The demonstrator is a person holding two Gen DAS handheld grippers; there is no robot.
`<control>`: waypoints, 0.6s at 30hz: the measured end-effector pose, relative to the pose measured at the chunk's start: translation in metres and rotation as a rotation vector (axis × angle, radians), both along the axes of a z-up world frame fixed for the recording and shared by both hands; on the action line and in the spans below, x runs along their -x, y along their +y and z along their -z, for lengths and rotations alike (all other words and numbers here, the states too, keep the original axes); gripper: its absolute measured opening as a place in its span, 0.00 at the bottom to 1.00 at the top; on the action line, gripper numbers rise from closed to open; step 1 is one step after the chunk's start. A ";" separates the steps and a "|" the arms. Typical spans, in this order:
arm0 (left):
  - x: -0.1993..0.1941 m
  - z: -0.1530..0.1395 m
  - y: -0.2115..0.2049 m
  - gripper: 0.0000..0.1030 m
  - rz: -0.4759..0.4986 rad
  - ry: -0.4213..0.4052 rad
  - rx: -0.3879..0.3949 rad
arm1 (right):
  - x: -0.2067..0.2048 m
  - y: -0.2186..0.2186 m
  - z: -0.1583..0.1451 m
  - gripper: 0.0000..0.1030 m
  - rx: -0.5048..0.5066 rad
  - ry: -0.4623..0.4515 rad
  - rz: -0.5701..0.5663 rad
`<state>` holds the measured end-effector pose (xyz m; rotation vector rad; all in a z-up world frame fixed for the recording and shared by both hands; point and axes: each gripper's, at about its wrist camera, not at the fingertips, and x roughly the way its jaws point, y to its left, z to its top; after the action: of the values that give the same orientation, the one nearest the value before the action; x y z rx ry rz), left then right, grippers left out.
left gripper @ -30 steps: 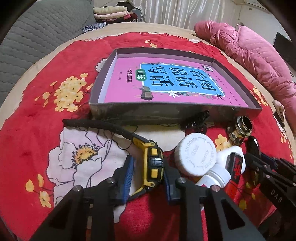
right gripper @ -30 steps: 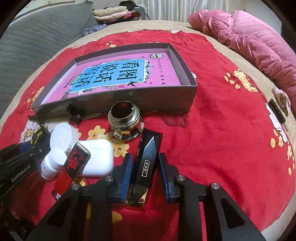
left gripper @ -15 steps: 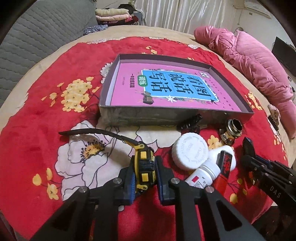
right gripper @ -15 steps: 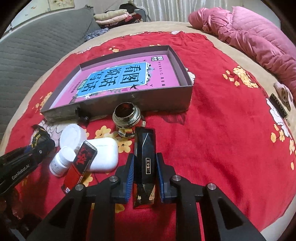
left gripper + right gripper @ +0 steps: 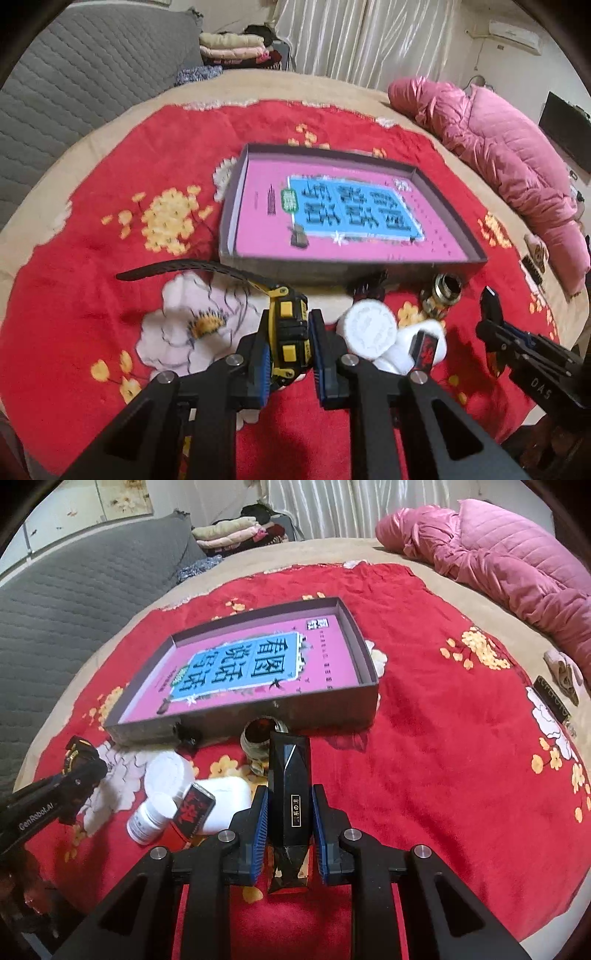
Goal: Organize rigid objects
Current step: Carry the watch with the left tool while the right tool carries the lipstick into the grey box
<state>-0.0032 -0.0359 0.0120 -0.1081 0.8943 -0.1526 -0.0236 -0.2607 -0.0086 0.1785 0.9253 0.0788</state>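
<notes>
The left gripper [image 5: 288, 345] is clamping its blue pads on the yellow-and-black watch [image 5: 289, 332], whose strap is trailing off to the left toward the box's near wall; the right gripper [image 5: 289, 821] is pinching a black faceted case [image 5: 289, 794] w/ a small gold-lettered label too fine to read. Both items are sitting just in front of the shallow box [image 5: 369, 686], which is holding a pink book w/ big Chinese title characters. Risk-wise: the watch is being gripped across its body only, so the loose strap is likely to drag or snag on the box wall or the black clip [image 5: 369, 286] during the carry; the case is glossy and tapered, so it could be slipping between the pads if tilted. Both arms are working close together, so a collision near the white-capped bottle [image 5: 155, 812], white earbud case [image 5: 225, 801] or red lighter [image 5: 192, 812] seems possible, as does knocking the metal fitting [image 5: 258, 738]. Legible text: "GenRobot.AI" on the left gripper's side, "DAS" on the right gripper's.
</notes>
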 end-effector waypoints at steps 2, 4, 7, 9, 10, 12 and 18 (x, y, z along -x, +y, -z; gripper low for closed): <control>-0.003 -0.006 -0.001 0.18 0.003 -0.017 -0.007 | -0.002 0.000 -0.005 0.22 -0.001 -0.016 -0.001; -0.009 -0.014 -0.003 0.18 0.007 -0.040 -0.024 | -0.006 0.000 -0.011 0.22 -0.002 -0.033 -0.004; -0.019 -0.022 -0.006 0.18 0.005 -0.065 -0.030 | -0.014 -0.001 -0.018 0.22 0.001 -0.051 -0.005; -0.027 -0.026 -0.007 0.18 0.008 -0.077 -0.032 | -0.020 -0.003 -0.024 0.22 0.004 -0.068 -0.004; -0.032 -0.029 -0.008 0.18 0.006 -0.084 -0.034 | -0.024 -0.004 -0.028 0.22 0.008 -0.083 0.000; -0.041 -0.034 -0.008 0.18 0.005 -0.096 -0.034 | -0.032 -0.007 -0.035 0.22 0.017 -0.104 0.007; -0.077 -0.043 -0.010 0.18 0.013 -0.119 -0.059 | -0.057 -0.019 -0.048 0.22 0.027 -0.132 0.035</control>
<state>0.0738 -0.0459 0.0549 -0.0379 0.7802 -0.1429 0.0330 -0.2795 0.0399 0.1625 0.7908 0.0453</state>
